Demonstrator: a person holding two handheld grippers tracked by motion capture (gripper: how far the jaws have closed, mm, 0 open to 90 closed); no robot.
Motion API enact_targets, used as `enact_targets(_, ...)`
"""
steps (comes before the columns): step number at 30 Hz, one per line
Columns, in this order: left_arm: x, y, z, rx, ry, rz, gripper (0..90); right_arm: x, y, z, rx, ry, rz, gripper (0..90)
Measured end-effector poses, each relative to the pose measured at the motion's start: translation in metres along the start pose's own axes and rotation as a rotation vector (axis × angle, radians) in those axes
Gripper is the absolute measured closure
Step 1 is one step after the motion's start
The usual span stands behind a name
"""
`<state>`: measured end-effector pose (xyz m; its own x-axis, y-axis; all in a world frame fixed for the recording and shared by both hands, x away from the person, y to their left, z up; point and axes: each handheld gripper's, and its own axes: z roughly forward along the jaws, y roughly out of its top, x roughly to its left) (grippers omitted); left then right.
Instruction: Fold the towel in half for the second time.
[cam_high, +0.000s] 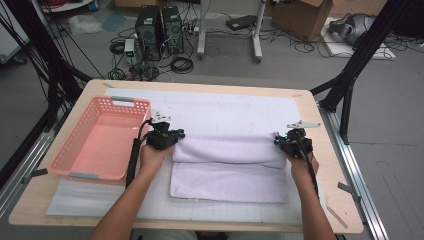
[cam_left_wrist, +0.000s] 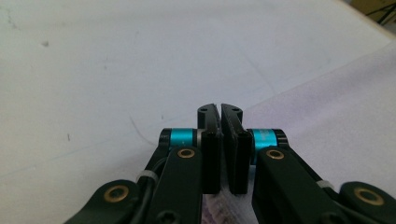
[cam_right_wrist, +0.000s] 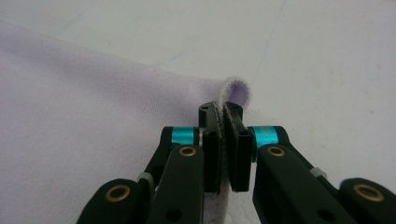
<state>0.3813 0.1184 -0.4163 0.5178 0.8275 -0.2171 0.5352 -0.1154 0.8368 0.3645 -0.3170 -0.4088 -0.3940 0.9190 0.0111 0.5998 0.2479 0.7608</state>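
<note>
The towel (cam_high: 230, 167) was the thing in hand, and both claws were closed on it. In the right gripper view, the right claw (cam_right_wrist: 225, 114) had its jaws pressed together on a small loop of the pale purple cloth (cam_right_wrist: 236, 91), which stood up between the tips; this was the right end of the towel's far edge. In the left gripper view, the left claw (cam_left_wrist: 219, 112) was also closed almost fully, and a bit of cloth (cam_left_wrist: 219, 205) showed low between the jaws, so it seemed to hold the left end of the same edge. From the high view, the left claw (cam_high: 172, 135) and the right claw (cam_high: 284, 140) stood well apart, one at each end of the folded part, probably so that the edge stayed straight while it was carried. The towel lay in the middle of the table (cam_high: 325, 165), on a white mat (cam_high: 225, 110), with its far part doubled toward the person. A pink basket (cam_high: 100, 140) stood at the left, just beside the left hand (cam_high: 152, 155).
</note>
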Motion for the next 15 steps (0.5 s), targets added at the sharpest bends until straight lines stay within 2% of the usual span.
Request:
enact_targets(3,-0.005,0.001,-0.011,-0.028,-0.019,0.014,86.1,0.0,-0.006,-0.016,-0.065,0.017,0.012,86.1)
enact_targets(6,-0.011,-0.001,-0.022,-0.05,-0.039,0.026,86.1,0.002,-0.015,-0.027,-0.104,0.035,0.022,86.1)
enact_targets(12,-0.018,-0.018,-0.04,-0.079,-0.066,0.037,86.0,0.014,-0.041,-0.044,-0.187,0.078,0.045,86.1)
enact_targets(15,-0.02,-0.027,-0.048,-0.088,-0.085,0.036,86.0,0.018,-0.046,-0.05,-0.177,0.074,0.022,86.1)
